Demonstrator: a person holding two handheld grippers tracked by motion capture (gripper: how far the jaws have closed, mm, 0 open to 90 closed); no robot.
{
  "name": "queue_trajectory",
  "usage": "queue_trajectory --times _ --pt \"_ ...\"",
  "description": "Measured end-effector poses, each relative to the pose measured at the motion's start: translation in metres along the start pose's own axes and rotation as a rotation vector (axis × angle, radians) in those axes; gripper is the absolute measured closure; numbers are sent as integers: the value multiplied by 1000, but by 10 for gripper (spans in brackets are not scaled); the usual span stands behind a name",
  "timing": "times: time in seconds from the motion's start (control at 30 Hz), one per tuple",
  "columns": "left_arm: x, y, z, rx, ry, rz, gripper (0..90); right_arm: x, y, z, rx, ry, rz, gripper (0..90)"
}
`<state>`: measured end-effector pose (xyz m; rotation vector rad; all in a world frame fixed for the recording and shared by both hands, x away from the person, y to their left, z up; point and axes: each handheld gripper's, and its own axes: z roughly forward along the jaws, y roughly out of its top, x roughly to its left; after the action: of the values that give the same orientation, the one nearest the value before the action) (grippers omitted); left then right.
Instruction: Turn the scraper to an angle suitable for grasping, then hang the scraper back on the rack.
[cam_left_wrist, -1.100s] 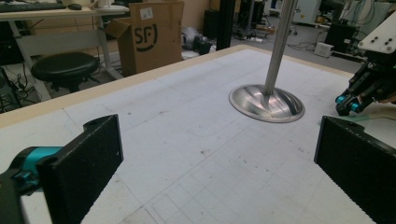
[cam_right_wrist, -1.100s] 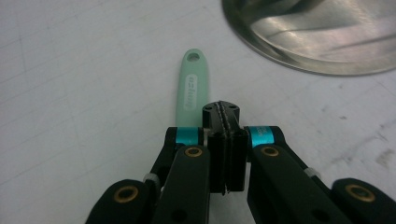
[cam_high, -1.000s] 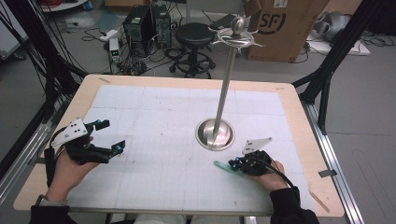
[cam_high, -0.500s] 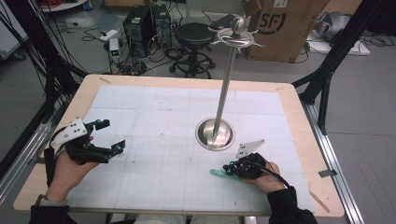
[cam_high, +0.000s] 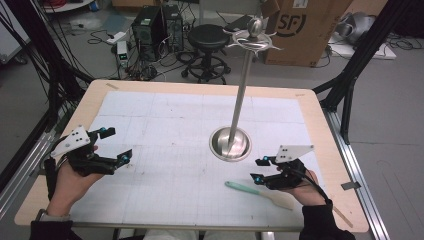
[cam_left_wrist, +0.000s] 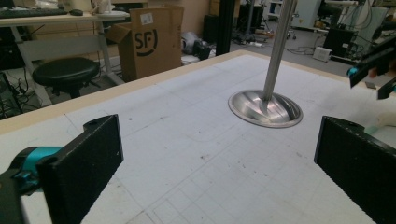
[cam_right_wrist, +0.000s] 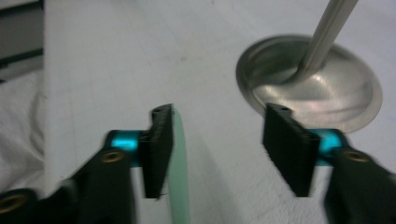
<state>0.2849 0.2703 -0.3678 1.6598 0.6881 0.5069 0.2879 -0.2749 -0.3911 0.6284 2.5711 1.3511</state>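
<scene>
While the right gripper (cam_high: 256, 169) hangs just above the near right part of the white gridded mat (cam_high: 170, 125), its jaws have just been opening and grip nothing. Beneath it on the mat lies the pale green-handled spatula with a cream blade (cam_high: 260, 194), near the round steel base of the tall metal stand (cam_high: 230, 144). Over the left side, the left gripper (cam_high: 116, 145) is wide open and empty.
</scene>
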Motion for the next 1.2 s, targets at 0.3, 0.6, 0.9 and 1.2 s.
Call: queue_trajectory --times 0.3,0.6,0.9,1.2 --pt "2 -1 -6 -10 8 -11 17 -3 5 -27 -23 -45 7 133" --pt "0 0 -4 -6 3 -7 17 -3 -2 -34 19 -99 27 4" --pt "0 2 -3 -13 -1 -4 17 4 -1 -11 147 -114 -42 6" --pt "-1 -1 2 3 -7 -1 17 7 -12 4 291 -29 -42 52"
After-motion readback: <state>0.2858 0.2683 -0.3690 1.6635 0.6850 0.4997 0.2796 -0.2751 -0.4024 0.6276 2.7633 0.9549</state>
